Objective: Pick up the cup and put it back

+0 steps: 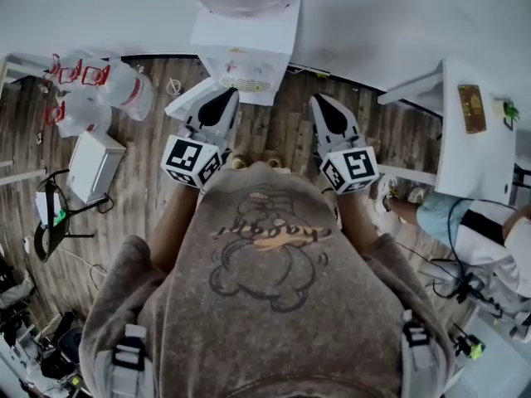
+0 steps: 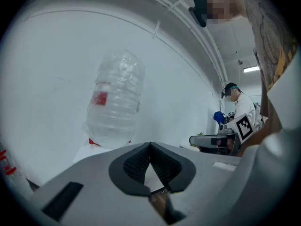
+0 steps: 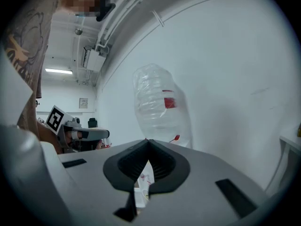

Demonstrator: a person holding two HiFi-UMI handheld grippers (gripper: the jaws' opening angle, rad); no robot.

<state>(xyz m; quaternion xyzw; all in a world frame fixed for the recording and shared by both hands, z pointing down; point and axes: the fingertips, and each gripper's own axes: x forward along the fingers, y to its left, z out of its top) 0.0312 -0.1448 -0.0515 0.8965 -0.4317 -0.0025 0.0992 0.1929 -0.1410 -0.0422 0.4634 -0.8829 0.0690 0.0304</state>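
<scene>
Cup position cannot be told: no view shows it clearly. Left claw (image 2: 150, 147) is clenched, its tips meeting with nothing between them, and right claw (image 3: 148, 144) is clenched likewise, empty. In the head view both sit mid-frame, side by side over the wooden floor (image 1: 141, 181), aimed toward the white water dispenser (image 1: 247, 60) at top centre. Its clear upturned bottle (image 2: 115, 98) fills the middle of each claw's view, against a white wall (image 2: 47, 79).
</scene>
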